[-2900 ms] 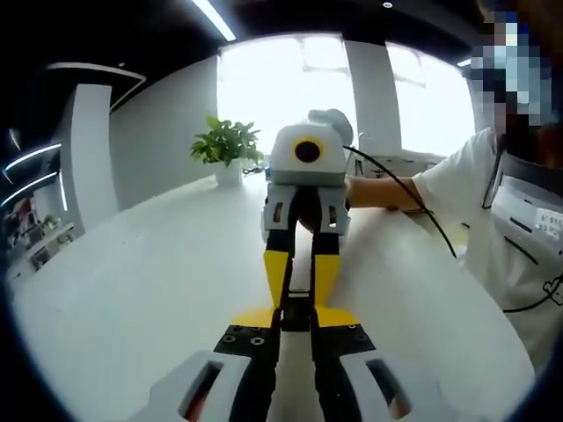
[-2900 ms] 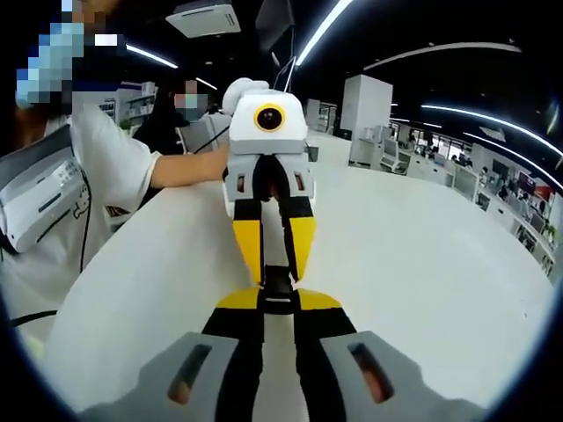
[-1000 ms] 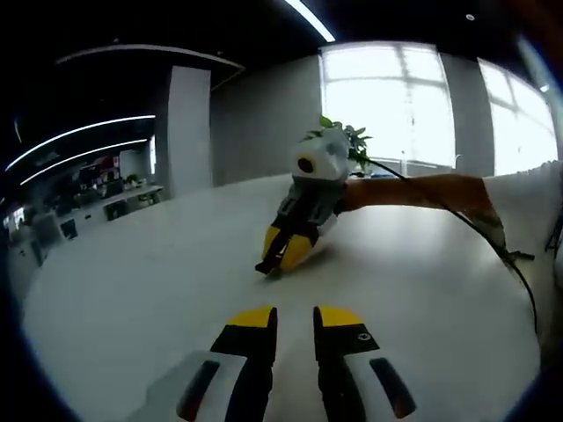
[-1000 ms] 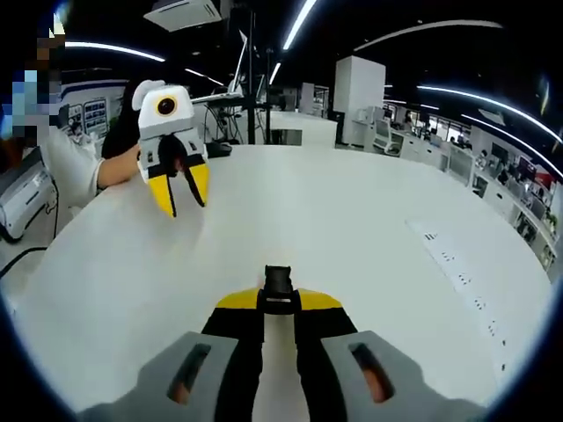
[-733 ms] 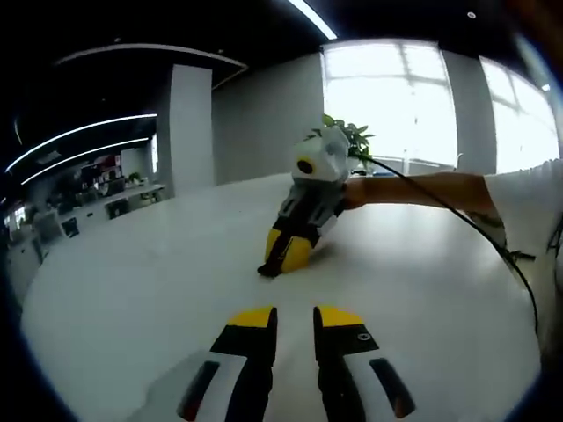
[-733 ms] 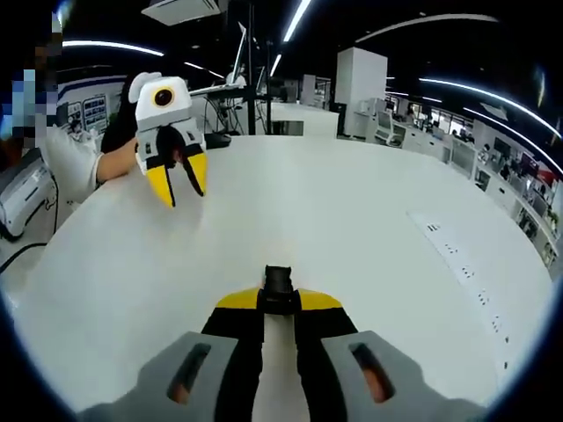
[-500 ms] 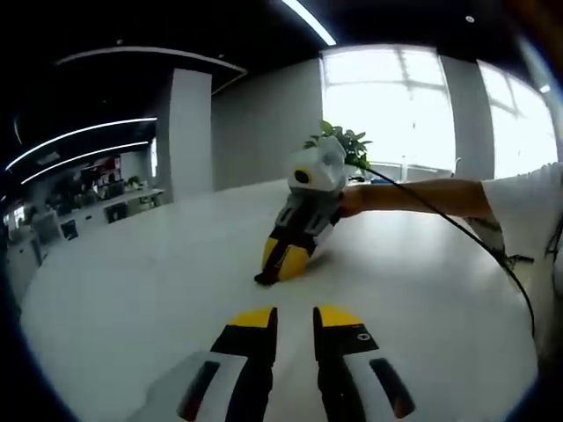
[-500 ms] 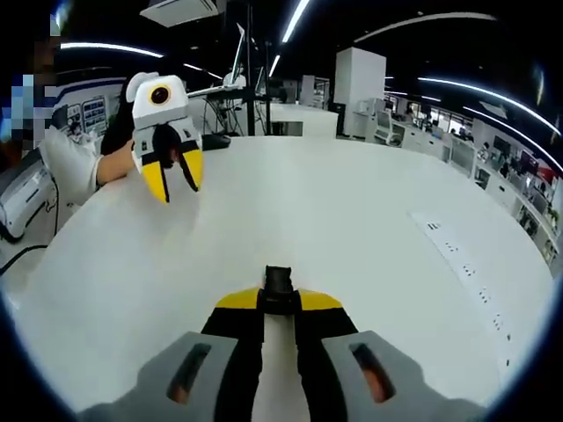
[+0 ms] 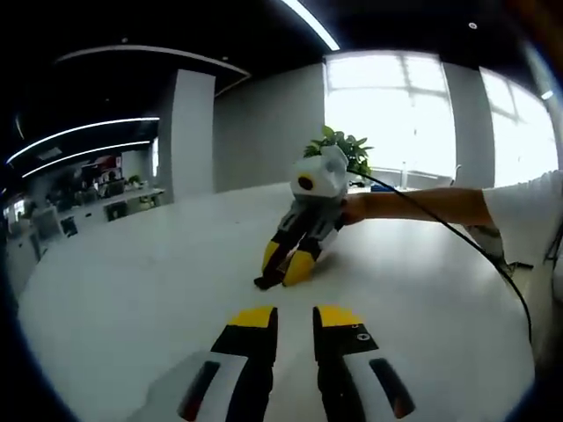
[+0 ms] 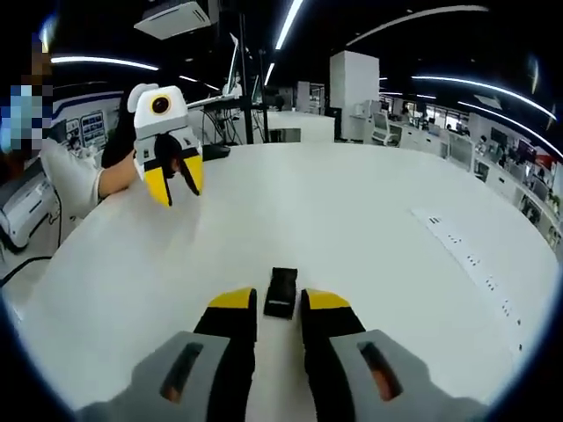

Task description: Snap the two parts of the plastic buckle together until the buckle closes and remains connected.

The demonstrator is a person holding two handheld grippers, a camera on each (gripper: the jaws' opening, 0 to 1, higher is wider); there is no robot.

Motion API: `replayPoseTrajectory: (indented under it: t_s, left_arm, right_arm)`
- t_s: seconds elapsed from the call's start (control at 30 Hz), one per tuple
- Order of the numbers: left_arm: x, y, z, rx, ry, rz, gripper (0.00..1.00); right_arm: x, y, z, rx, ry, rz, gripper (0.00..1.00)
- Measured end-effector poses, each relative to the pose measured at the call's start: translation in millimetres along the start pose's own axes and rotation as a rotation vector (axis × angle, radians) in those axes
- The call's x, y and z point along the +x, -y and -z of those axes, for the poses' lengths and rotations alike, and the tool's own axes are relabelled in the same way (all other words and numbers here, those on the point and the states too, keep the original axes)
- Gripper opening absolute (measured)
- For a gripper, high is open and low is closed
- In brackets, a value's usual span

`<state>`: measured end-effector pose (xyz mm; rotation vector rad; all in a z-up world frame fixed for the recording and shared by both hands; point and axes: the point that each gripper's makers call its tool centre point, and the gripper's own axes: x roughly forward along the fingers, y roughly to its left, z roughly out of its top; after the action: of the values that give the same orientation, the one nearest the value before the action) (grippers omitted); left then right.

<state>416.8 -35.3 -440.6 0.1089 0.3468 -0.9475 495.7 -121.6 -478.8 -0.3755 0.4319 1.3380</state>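
Right gripper view: the right gripper [image 10: 281, 309] rises from the bottom centre with its yellow-tipped jaws spread, and the black plastic buckle [image 10: 281, 293] lies on the white table [image 10: 413, 290] in the gap just ahead of the tips, touched by neither jaw as far as can be seen. The buckle reads as one short black piece; no second loose part is visible, which suggests the two halves are already joined, though the seam is too small to confirm. In the upper left of this view the left gripper [image 10: 172, 187] is held above the table, well apart from the buckle, jaws parted and empty. In the left gripper view, the left gripper [image 9: 294, 320] shows at bottom centre with a narrow gap between its tips and nothing in it; the right gripper [image 9: 283, 270] sits at centre frame with its tips at the table, the buckle [image 9: 263, 282] showing dark at their lower end. Judged status: the buckle is set down and released; what remains is confirming that it holds.
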Motion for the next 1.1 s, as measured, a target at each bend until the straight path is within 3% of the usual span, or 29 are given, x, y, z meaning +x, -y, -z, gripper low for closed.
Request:
replayPoseTrajectory:
  t_s: [0.23,0.7,0.97,1.1]
  left_arm:
    - [1.4,-2.2,2.6,-0.006,-0.008,-0.003,0.15]
    - [0.1,0.5,3.0,-0.007,-0.007,0.005,0.15]
    - [1.2,-4.4,6.4,-0.025,-0.012,-0.001,0.15]
    - [2.5,-9.3,13.2,-0.047,-0.022,-0.017,0.15]
  right_arm:
    - [-4.4,0.4,2.8,0.018,0.025,0.058,0.19]
    - [-10.4,8.8,5.2,0.030,0.018,0.104,0.19]
    - [-13.3,7.9,6.3,0.074,0.067,0.132,0.20]
    - [-19.3,3.7,8.9,0.096,0.136,0.182,0.22]
